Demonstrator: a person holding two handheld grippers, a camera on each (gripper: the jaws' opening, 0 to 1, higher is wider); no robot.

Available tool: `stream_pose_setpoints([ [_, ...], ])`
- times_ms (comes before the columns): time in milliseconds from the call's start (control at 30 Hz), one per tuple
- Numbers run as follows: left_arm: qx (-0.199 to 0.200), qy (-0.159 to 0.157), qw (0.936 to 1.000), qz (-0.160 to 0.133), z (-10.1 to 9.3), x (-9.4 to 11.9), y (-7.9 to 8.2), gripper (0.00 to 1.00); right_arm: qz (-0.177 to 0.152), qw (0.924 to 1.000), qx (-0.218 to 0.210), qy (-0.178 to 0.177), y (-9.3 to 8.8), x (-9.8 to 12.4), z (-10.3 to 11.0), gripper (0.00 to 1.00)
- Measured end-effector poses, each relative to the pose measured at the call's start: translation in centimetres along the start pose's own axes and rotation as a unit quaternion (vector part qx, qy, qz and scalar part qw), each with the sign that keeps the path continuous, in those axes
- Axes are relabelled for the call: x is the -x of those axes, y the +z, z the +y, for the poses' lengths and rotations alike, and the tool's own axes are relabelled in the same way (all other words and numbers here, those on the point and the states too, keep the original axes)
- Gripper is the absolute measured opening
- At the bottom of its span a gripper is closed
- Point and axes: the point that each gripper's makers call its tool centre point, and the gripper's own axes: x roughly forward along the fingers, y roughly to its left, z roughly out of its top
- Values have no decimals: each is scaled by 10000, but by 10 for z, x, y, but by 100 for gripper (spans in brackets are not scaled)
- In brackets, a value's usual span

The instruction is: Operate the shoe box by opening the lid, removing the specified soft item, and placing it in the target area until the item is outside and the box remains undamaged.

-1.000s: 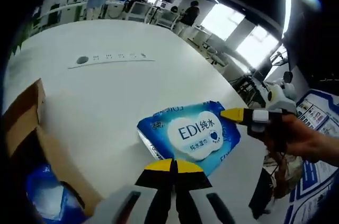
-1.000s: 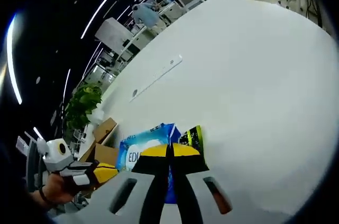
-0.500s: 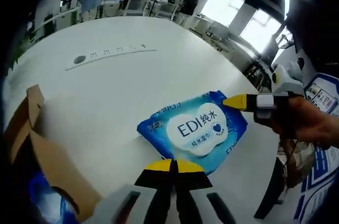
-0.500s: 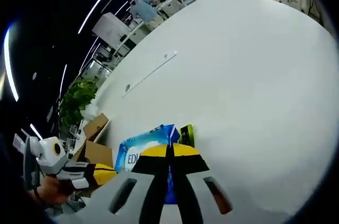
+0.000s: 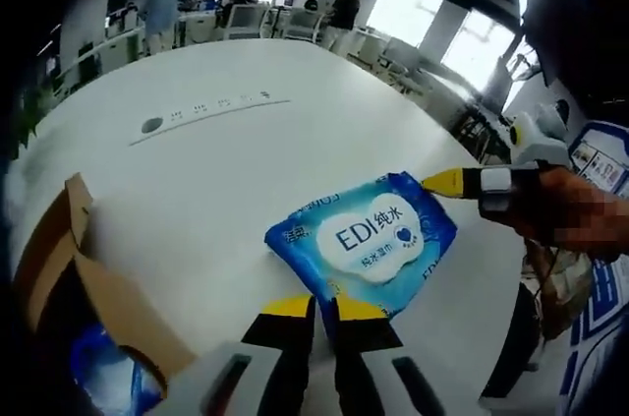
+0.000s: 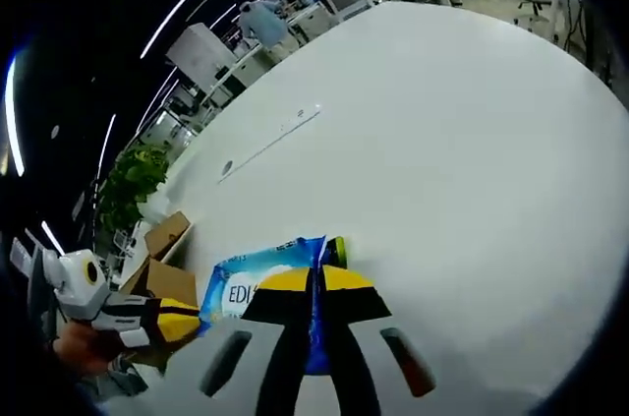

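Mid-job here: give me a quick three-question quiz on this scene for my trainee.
1. True or false: the pack lies inside the box.
2. What is the right gripper shut on? A) the box B) the pack's edge C) nothing
3. Fill in: the pack rests on the white ____.
Key: 1 false; 2 B; 3 table.
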Motion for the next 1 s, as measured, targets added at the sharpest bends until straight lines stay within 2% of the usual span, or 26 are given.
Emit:
stream_pose_setpoints([
  [100, -41, 66, 10000, -58, 4, 7, 1, 8, 2, 9999, 133, 38, -2, 7, 3, 2],
  [233, -28, 113, 9998, -147, 10, 19, 3, 9, -57, 9998, 185, -108, -2, 15, -1, 5],
  [600, 74, 165, 9982, -577, 26, 55, 10, 15, -195, 9993, 324, -81, -5, 32, 21, 7],
  [800, 100, 202, 9964, -812, 36, 83, 7, 15, -250, 9988, 417, 7, -10, 38, 41, 8],
  [1000, 59, 261, 9947, -991, 46, 111, -1, 15, -222, 9982, 535, 180, -18, 33, 68, 8],
])
